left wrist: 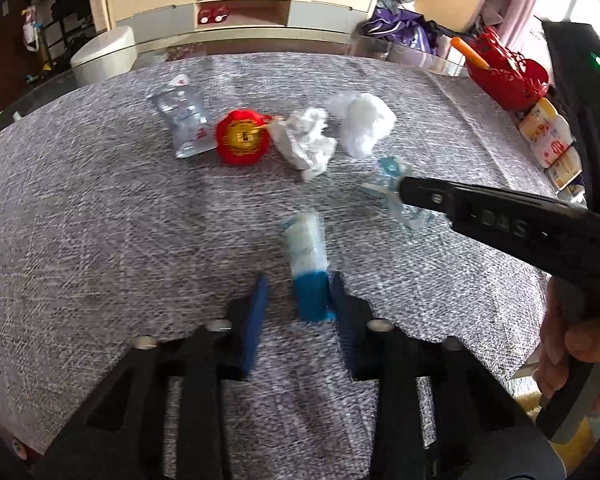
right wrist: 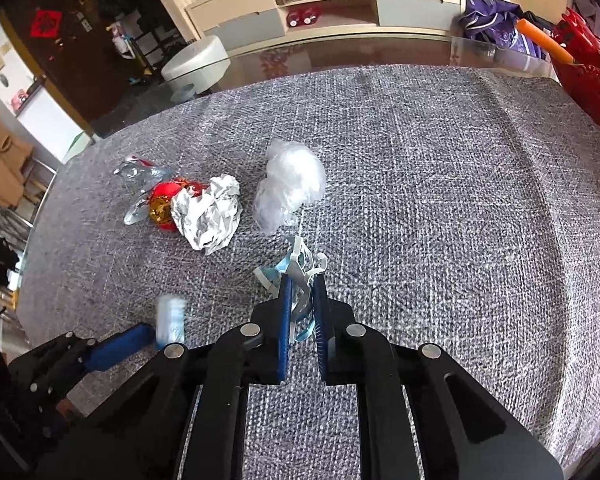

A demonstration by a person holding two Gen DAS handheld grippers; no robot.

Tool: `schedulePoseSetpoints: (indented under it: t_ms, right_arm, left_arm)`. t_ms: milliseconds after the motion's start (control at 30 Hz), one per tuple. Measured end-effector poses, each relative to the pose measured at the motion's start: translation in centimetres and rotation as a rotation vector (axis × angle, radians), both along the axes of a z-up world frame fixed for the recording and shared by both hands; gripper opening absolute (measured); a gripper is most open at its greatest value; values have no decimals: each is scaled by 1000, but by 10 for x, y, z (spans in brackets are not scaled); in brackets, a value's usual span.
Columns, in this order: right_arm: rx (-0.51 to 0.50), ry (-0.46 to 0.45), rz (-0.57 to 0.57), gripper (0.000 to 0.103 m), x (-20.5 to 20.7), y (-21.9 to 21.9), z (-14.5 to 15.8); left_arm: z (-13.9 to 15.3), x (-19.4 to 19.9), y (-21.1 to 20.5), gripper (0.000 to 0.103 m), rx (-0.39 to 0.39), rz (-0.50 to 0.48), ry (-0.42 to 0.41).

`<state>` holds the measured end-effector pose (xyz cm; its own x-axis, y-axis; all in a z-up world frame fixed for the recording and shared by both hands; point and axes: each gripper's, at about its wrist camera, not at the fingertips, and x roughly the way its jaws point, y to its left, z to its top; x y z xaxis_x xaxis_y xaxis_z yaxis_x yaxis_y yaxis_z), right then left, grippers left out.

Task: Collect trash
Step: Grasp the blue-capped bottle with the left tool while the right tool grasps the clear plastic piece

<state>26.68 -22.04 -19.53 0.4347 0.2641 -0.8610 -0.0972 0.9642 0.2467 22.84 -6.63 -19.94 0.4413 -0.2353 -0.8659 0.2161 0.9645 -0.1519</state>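
Six pieces of trash lie on the grey woven cloth (right wrist: 440, 208) covering the counter.

- Clear crinkled plastic wrapper (left wrist: 182, 122), far left.
- Round red-and-gold foil wrapper (left wrist: 242, 142), touching its right edge.
- Crumpled white paper ball (left wrist: 308, 142), just beside the foil.
- Bunched translucent plastic bag (left wrist: 362, 122), right of the paper.
- Blue-and-white tangled strip wrapper (right wrist: 296, 276), pinched between the pads of the right tool (right wrist: 302, 300), jaws narrow.
- Small white-and-blue tube-shaped packet (left wrist: 306, 264), its blue end between the fingers of the left tool (left wrist: 298, 300); jaws narrow, right pad touching, left pad apart from it.

A hand (left wrist: 572, 344) grips the right tool's handle.
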Motion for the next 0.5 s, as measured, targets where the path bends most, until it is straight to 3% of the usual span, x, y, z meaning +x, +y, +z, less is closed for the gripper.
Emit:
schedulePoseSetpoints:
  t_ms: [100, 233, 500]
  right_arm:
    - [13, -2, 0, 12, -8, -3, 1]
    - [39, -31, 12, 10, -21, -4, 11]
    - [20, -144, 58, 10, -62, 5, 59]
  left_arm:
    - [1, -3, 10, 14, -23, 3, 15]
    - [4, -14, 14, 14, 21, -5, -20]
    - [51, -52, 21, 14, 33, -20, -126]
